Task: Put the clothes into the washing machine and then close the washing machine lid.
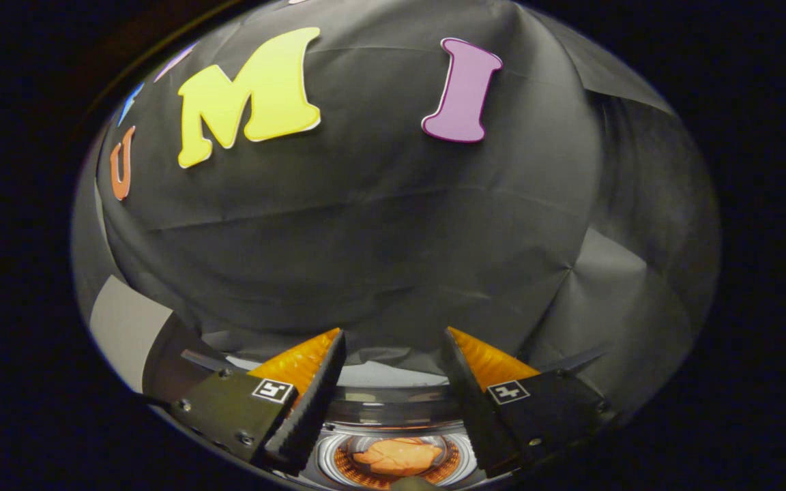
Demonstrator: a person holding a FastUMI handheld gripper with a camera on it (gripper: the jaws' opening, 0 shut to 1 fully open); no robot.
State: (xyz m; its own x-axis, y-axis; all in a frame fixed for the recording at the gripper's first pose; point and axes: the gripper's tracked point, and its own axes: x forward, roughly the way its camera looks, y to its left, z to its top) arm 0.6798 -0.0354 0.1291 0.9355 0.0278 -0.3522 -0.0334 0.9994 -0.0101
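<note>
Black cloth wall behind everything, creased and draped. Nearest: gripper [393,382] hanging above a washer [393,409], 2 fingers spread wide, nothing between them. Below and between the fingers, down in the drum [328,458]: orange clothes [398,455], bunched in 1 lump, apparently already dropped in. Beyond the fingers: washer's rear rim, then the wall. Lid not made out. Probably next: closing the lid. Risks: spread fingers missing or slipping off the lid edge, since it lies unseen; lid dropping hard if released early.
</note>
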